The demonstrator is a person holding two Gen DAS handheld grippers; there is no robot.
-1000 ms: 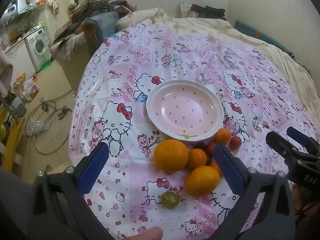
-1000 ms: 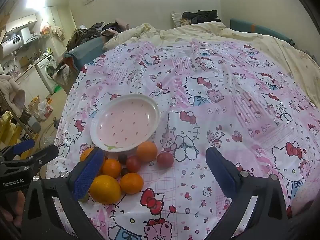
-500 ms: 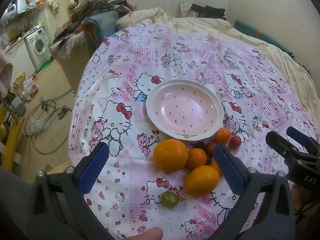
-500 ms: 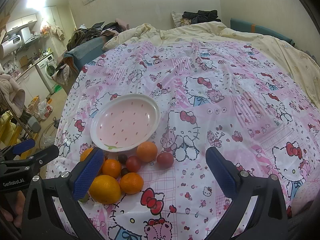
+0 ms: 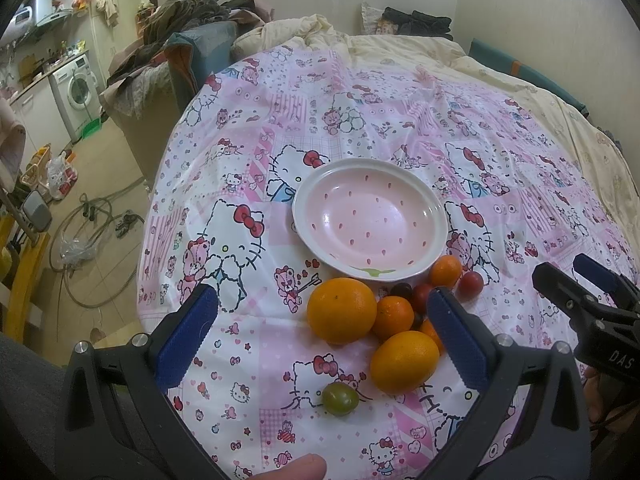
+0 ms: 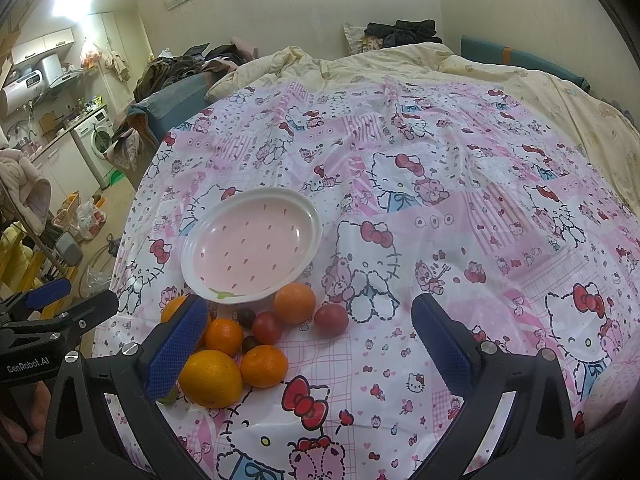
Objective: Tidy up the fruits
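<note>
Both grippers hover over the cartoon-print cloth (image 5: 248, 128) with fingers spread wide, nothing held: left gripper (image 5: 324, 332), right gripper (image 6: 312, 340). Fruits cluster just beside the near rim of the pink plate (image 5: 438, 216): big orange (image 5: 341, 310), oval orange (image 5: 404, 361), green tomato (image 5: 340, 399) nearest, red tomato (image 6: 330, 319) slightly apart.

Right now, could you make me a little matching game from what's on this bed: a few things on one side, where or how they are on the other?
Things:
1. plate
2. green fruit
3. largest orange
4. left tongs

States:
A. open, holding nothing
B. empty
C. nearest the camera, apart from the pile
D. just in front of the plate's rim

Pairs: 1-B, 2-C, 3-D, 4-A
</note>
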